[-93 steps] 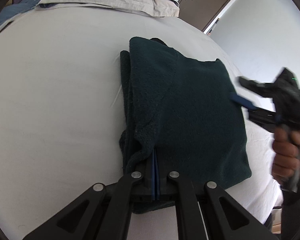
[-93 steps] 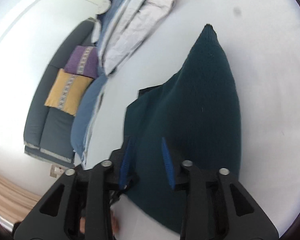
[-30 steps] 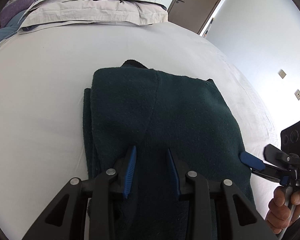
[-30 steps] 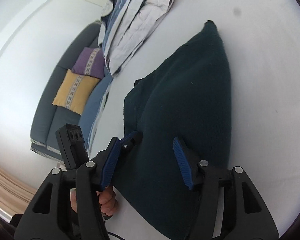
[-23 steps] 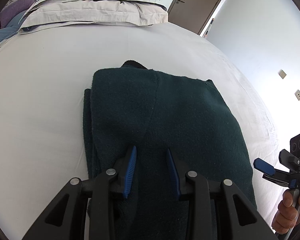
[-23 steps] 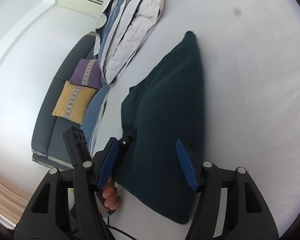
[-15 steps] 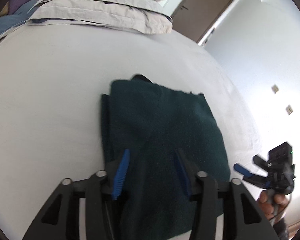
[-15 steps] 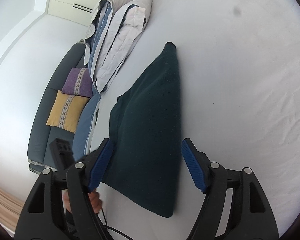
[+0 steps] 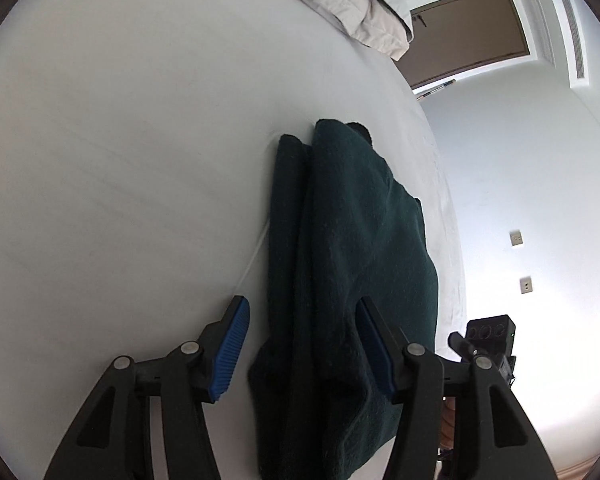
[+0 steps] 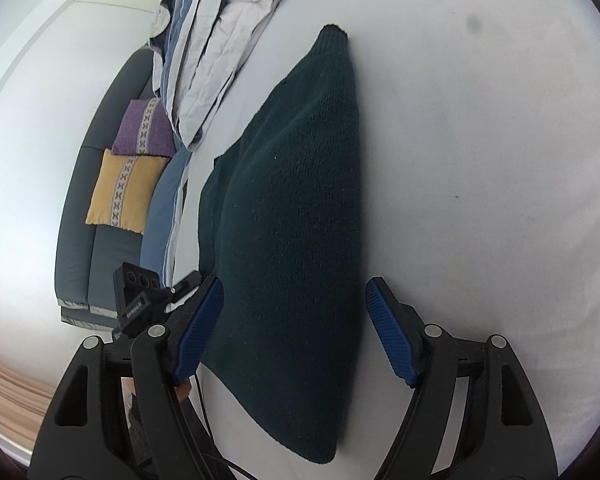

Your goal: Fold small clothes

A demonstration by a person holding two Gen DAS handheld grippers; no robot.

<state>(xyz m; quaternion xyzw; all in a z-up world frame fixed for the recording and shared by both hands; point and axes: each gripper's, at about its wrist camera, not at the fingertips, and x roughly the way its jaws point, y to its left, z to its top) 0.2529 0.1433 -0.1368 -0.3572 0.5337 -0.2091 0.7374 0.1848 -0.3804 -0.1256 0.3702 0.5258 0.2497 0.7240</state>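
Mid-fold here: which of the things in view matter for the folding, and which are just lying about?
Part of the job:
- dark green sweater, folded, lying on the white bed
- left gripper, open
- right gripper, open

Lying about:
- folded bedding
- yellow cushion and purple cushion on the sofa
- brown door

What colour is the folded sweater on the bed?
The sweater is dark teal green, clearest in the right wrist view.
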